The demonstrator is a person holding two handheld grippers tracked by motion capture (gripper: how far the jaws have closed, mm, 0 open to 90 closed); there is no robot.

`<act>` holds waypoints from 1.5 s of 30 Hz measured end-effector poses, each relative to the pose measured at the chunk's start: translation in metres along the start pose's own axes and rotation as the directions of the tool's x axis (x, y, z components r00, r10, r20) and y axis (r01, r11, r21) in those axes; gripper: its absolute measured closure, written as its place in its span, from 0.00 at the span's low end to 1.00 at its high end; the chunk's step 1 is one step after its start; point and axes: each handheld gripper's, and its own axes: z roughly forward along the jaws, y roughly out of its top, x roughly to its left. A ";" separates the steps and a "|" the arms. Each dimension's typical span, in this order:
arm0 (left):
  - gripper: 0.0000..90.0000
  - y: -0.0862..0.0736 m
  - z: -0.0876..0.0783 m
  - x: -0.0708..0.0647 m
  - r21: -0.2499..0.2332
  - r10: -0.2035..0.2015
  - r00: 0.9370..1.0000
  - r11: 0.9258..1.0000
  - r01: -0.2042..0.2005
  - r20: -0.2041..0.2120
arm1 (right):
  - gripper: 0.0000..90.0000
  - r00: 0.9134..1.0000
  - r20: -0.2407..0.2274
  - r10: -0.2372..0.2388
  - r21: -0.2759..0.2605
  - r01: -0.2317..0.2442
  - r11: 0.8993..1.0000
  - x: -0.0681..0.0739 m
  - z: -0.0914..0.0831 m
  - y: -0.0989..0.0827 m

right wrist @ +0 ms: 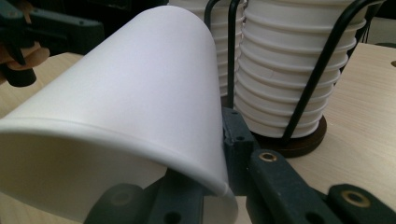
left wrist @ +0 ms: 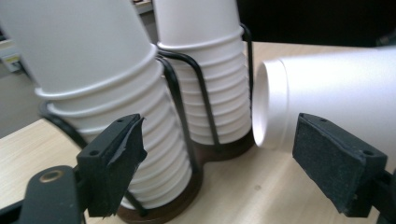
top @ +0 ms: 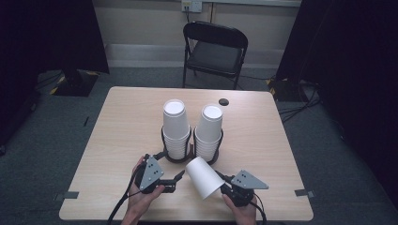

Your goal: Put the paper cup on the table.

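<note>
Here, the right gripper [top: 224, 183] pinches 1 cup [top: 204, 178] by its rim, so the cup lies tipped on its side above the desk [top: 122, 126], near the front edge. The left gripper [top: 174, 180] waits just beside it with fingers [left wrist: 113, 163] wide, likely to take it. 2 stacks [top: 176, 126] sit in a rack [top: 190, 157] mid-desk, which keeps them from falling.

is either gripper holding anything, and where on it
The right hand-held gripper is shut on a single white paper cup, pinching its wall at the open rim. The left hand-held gripper is open, holding nothing.
</note>
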 end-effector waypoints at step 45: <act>0.16 -0.009 0.022 -0.063 0.169 0.508 0.857 0.855 -0.490 -0.085 | 0.96 0.975 -0.175 0.138 0.337 -0.072 0.939 -0.013 0.019 0.050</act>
